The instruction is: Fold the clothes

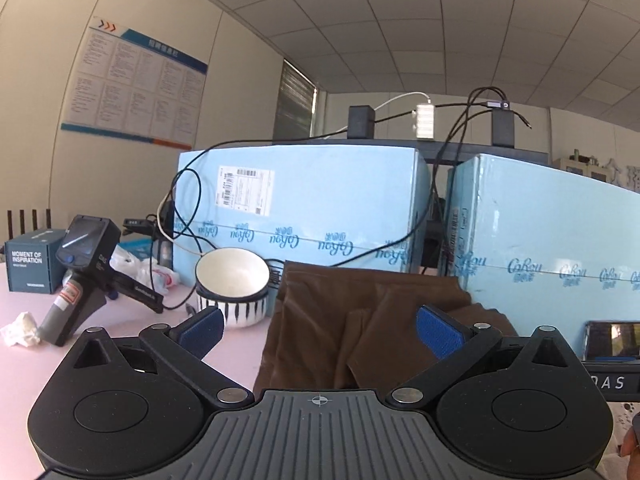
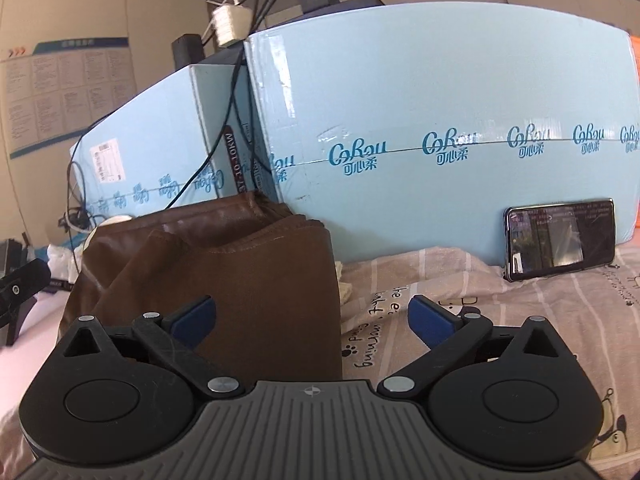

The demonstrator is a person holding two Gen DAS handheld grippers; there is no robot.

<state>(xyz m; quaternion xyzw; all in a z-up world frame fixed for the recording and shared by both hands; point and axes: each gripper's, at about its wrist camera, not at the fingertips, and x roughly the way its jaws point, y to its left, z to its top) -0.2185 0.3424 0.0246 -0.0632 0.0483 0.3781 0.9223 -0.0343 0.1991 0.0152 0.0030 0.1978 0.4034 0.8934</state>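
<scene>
A brown garment (image 1: 352, 320) lies folded in a thick stack on the table, in front of the blue boxes. My left gripper (image 1: 320, 330) is open, its blue pads wide apart above the near edge of the stack, not touching it. In the right wrist view the same brown garment (image 2: 240, 264) fills the left middle, several folded layers showing at its right edge. My right gripper (image 2: 312, 320) is open too. Its left pad hangs over the brown cloth, its right pad over a striped printed cloth (image 2: 500, 312). Neither gripper holds anything.
Two big light-blue boxes (image 1: 320, 208) (image 2: 440, 120) wall off the back, with cables and chargers on top. Stacked bowls (image 1: 234, 288), a spare handheld gripper (image 1: 80, 276), a small box (image 1: 32, 260) and crumpled tissue (image 1: 20, 330) sit left. A phone (image 2: 560, 238) leans on the right box.
</scene>
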